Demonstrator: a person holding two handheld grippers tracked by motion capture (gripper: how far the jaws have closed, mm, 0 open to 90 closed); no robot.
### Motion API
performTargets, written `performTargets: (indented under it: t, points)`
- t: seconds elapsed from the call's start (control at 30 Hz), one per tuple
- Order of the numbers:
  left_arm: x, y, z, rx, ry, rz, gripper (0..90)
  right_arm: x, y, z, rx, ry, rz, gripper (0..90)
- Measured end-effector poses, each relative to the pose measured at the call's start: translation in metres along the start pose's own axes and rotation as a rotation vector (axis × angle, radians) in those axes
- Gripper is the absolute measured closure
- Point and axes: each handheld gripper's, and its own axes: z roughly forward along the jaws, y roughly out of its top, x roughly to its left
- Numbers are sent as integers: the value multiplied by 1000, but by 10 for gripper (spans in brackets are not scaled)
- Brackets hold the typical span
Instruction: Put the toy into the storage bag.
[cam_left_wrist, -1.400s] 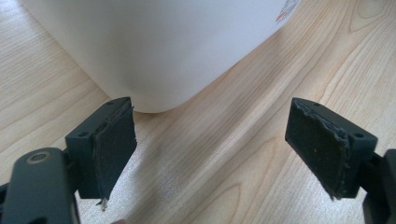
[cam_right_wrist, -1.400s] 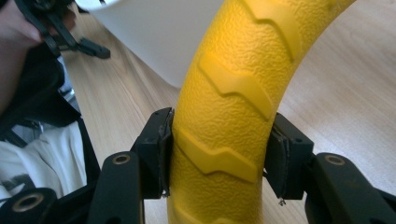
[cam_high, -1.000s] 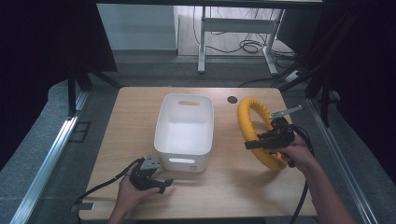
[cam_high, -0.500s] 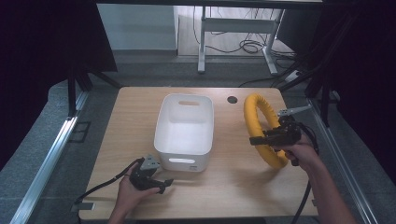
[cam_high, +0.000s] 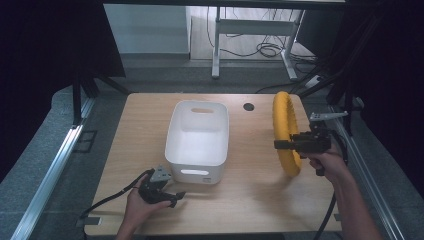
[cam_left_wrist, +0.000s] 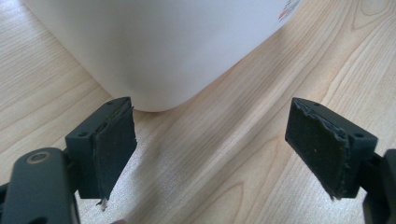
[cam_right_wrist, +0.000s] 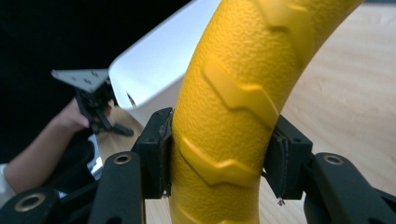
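Note:
A yellow ring (cam_high: 285, 130) with a raised tread pattern stands almost on edge at the right of the table. My right gripper (cam_high: 281, 145) is shut on its near side. In the right gripper view both pads press the yellow ring (cam_right_wrist: 229, 107), and my right gripper (cam_right_wrist: 219, 158) has the ring lifted upright. A white bin (cam_high: 198, 140) sits in the middle of the table. My left gripper (cam_high: 174, 197) rests low near the bin's front left corner, open. The left gripper view has my left gripper (cam_left_wrist: 219, 149) spread wide with bare wood between the pads and the white bin (cam_left_wrist: 159, 42) just beyond.
The wooden table (cam_high: 240, 200) has a round black hole (cam_high: 248, 106) behind the bin. Metal rails (cam_high: 50, 175) run along both sides. A desk frame and cables (cam_high: 260, 47) stand on the floor beyond the far edge.
My right gripper has tipped the yellow ring from leaning flat-ish up to nearly on edge and carried it a little to the right. My left gripper has stayed put.

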Motion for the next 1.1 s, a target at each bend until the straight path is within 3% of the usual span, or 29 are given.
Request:
performTargets:
  t: [0.3, 0.67, 0.83, 1.1]
  points:
    - [0, 0, -1, -1, 2, 6, 164, 19, 14, -6, -95, 46, -37, 491]
    - [0, 0, 0, 2, 1, 7, 164, 32, 24, 6, -130, 80, -51, 489]
    - [0, 0, 0, 1, 2, 6, 164, 39, 26, 12, -181, 83, -50, 487]
    - [0, 0, 0, 4, 0, 8, 163, 50, 25, 22, -286, 36, -38, 486]
